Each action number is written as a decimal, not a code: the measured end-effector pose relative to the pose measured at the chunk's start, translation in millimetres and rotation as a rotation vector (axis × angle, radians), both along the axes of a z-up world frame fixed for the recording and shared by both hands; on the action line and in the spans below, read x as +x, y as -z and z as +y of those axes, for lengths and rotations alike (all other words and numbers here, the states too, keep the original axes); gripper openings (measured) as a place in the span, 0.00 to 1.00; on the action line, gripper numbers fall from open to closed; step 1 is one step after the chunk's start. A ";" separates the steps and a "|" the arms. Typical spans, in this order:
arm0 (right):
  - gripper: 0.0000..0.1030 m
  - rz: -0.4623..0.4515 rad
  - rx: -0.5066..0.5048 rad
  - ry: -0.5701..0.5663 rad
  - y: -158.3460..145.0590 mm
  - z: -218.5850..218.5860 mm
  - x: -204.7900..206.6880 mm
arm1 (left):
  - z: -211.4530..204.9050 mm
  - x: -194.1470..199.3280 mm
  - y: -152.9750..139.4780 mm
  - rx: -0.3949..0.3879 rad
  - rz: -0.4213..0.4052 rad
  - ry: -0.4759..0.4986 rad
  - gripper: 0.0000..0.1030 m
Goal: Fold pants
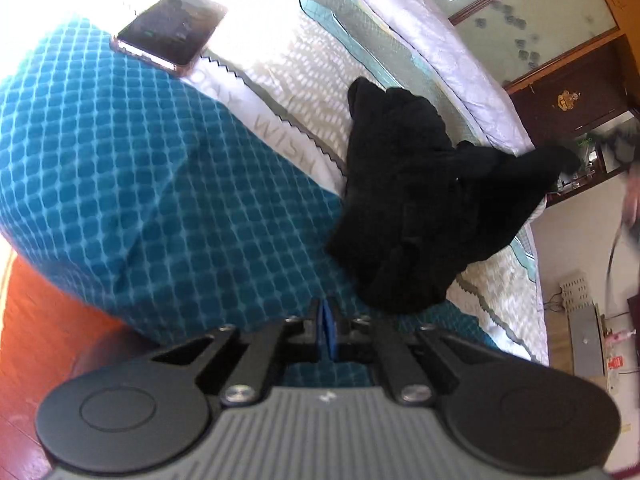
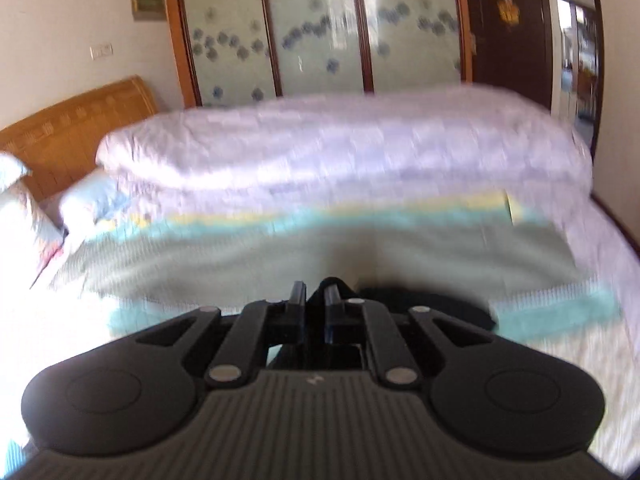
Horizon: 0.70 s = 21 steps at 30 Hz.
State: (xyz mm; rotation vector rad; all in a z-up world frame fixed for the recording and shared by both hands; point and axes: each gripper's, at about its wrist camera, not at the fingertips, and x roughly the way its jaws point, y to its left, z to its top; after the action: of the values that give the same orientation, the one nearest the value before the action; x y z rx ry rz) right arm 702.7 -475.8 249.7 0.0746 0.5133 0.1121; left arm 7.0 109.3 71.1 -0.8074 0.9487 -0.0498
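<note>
Closed with nothing between its fingers, left gripper (image 1: 328, 322) hovers over a teal blanket (image 1: 140, 168); black pants (image 1: 416, 200) lie crumpled just ahead. Right gripper (image 2: 314, 300) pinches dark cloth.

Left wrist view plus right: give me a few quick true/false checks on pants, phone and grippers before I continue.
1. The pants lie flat and neatly folded. False: they sit in a crumpled black heap on the bed.
2. A phone lies on the bed beyond the pants. True.
3. The left gripper is shut with nothing in it. True.
4. The right gripper stands wide open. False: it is shut on black fabric.
5. The phone rests on the pants. False: they lie apart.
</note>
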 end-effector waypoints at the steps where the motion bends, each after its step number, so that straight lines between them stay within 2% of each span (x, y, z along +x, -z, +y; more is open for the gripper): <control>1: 0.02 -0.031 0.000 0.005 -20.7 13.4 15.5 | -4.9 4.5 -3.1 0.013 -0.005 0.011 0.03; 3: 0.05 -0.100 0.028 -0.008 -42.0 23.2 50.6 | -16.2 15.4 -9.8 0.048 -0.025 0.045 0.14; 5: 0.25 -0.102 0.049 0.008 -47.2 15.1 70.9 | -26.6 31.3 -14.1 0.066 -0.035 0.059 0.51; 6: 0.41 -0.084 0.045 0.037 -38.5 6.9 77.6 | -32.3 38.3 -16.4 0.067 -0.043 0.065 0.57; 9: 0.38 -0.042 0.025 0.026 0.0 -31.1 66.1 | -51.7 68.7 -17.0 0.044 -0.050 0.090 0.70; 10: 0.38 -0.063 -0.013 0.037 -1.8 -31.8 53.1 | -54.8 75.6 -12.8 0.026 -0.037 0.094 0.77; 12: 0.38 -0.019 -0.063 0.100 31.2 -63.2 34.9 | -61.1 100.4 -2.7 -0.025 -0.006 0.093 0.79; 15: 0.38 0.094 -0.031 0.215 93.8 -123.9 22.6 | -76.0 132.2 4.1 -0.093 0.012 0.067 0.81; 17: 0.39 0.161 0.012 0.301 131.6 -161.4 21.2 | -85.2 154.1 10.0 -0.124 0.010 0.050 0.86; 19: 0.38 0.227 0.071 0.383 160.5 -171.2 23.3 | -92.0 169.1 22.2 -0.134 0.016 0.039 0.87; 21: 0.39 0.230 0.070 0.344 174.7 -152.3 23.7 | -106.2 192.8 20.9 -0.112 0.007 0.045 0.87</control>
State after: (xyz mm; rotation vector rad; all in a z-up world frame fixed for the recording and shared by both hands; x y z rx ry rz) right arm 726.4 -628.1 75.0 0.2451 0.7190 -0.2171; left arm 199.8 3.1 50.2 -0.8895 0.9770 -0.1401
